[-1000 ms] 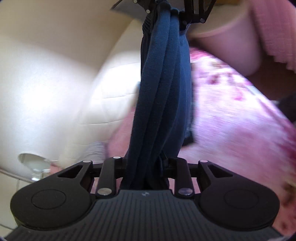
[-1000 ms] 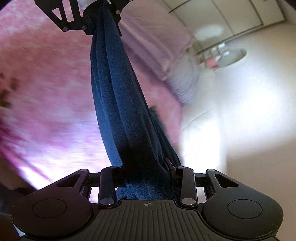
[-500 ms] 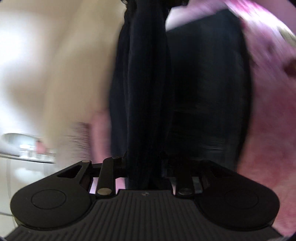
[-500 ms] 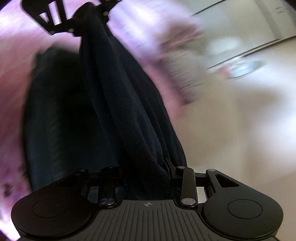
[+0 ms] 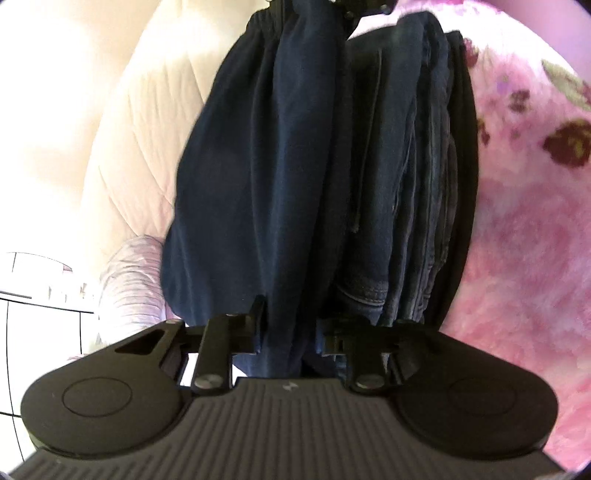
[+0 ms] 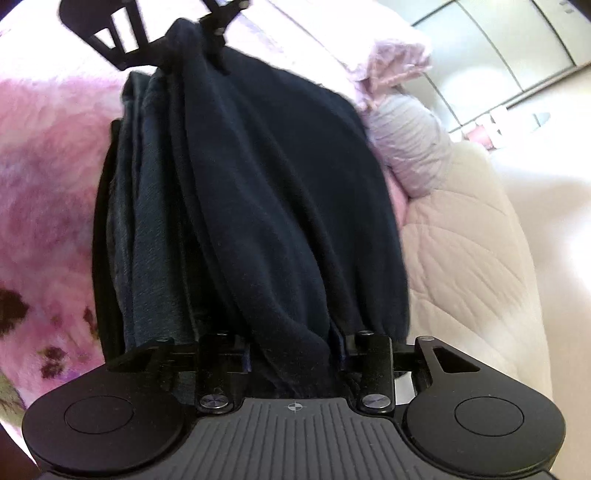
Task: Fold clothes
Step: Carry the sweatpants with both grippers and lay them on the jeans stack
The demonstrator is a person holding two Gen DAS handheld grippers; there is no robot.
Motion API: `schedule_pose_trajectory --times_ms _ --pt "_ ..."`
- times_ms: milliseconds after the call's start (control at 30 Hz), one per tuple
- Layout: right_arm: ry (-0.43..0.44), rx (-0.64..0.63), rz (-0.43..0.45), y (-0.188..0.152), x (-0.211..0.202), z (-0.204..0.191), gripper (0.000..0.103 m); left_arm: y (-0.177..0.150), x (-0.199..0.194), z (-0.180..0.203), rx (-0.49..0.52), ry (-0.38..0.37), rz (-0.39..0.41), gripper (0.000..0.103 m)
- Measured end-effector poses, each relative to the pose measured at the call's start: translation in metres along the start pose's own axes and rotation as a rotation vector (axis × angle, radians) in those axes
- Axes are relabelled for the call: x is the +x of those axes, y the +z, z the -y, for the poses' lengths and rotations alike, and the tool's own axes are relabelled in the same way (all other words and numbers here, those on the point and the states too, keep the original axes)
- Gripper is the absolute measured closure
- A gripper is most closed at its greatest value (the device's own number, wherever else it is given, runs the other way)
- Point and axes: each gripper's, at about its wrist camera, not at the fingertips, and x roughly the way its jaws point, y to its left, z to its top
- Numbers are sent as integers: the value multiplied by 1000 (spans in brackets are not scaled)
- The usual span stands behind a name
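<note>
A navy garment [image 5: 266, 166] hangs bunched between both grippers, sagging wide in the middle. My left gripper [image 5: 290, 325] has a gathered end of it between its jaws, which are closing. My right gripper [image 6: 291, 347] grips the other end [image 6: 280, 184], and its jaws are opening a little with the cloth still pinched. Each gripper shows at the top of the other's view: the right gripper [image 5: 354, 7] and the left gripper [image 6: 166, 44]. Right beside and under the garment lies a stack of folded dark clothes [image 5: 417, 184] [image 6: 147, 221], denim among them.
The stack rests on a fluffy pink floral blanket [image 5: 524, 221] [image 6: 48, 166]. A cream quilted surface [image 5: 136, 129] [image 6: 461, 258] runs along the other side. A lilac rolled cushion [image 6: 410, 147] lies beyond it. White cupboards [image 6: 517, 37] stand at the back.
Both grippers have come down with the garment over the blanket. The folded stack has come into view beside it. The garment, stretched into a taut rope before, now sags wide.
</note>
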Motion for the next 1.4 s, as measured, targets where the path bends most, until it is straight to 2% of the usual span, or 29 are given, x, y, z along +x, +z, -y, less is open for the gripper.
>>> schedule_pose_trajectory --times_ms 233,433,533,600,667,700,733,767,867,933,1000,1067,1133,1167,1300,1400 --pt "12 1 -53 -16 -7 -21 66 6 3 26 15 -22 5 82" --pt "-5 57 -64 -3 -16 -13 66 2 5 22 0 -30 13 80" --pt "11 20 -80 -5 -6 -23 65 2 7 27 19 -23 10 80" --pt "8 -21 -76 2 7 -33 59 3 6 28 22 -18 5 77" --pt "15 -26 -73 3 4 -33 57 1 -1 22 -4 -36 3 70" --pt "19 -20 -74 4 -1 -32 53 -2 -7 18 -26 -55 4 66" --pt "23 -9 -79 4 -6 -32 43 -8 -14 13 -53 -80 6 59" --pt "25 7 -91 4 -11 -32 40 -13 -20 8 -81 -106 7 57" --pt "69 104 -102 3 -35 -27 38 -30 -52 -11 -200 -166 17 57" --pt "110 242 -86 3 -52 -12 38 -33 -65 -34 -311 -180 27 58" --pt "114 394 -50 2 -64 10 39 -33 -65 -60 -417 -173 37 59" --pt "96 533 -25 0 -67 34 39 -31 -52 -87 -512 -151 38 61" --pt "97 648 -3 -2 -57 59 51 -28 -30 -115 -619 -157 39 62" --pt "103 692 1 -3 -48 70 53 -26 -21 -128 -665 -163 41 62" --pt "168 811 -1 -10 -4 103 68 -24 35 -165 -747 -231 24 62" --pt "219 814 -41 -13 35 118 69 -25 84 -163 -768 -261 -27 63"
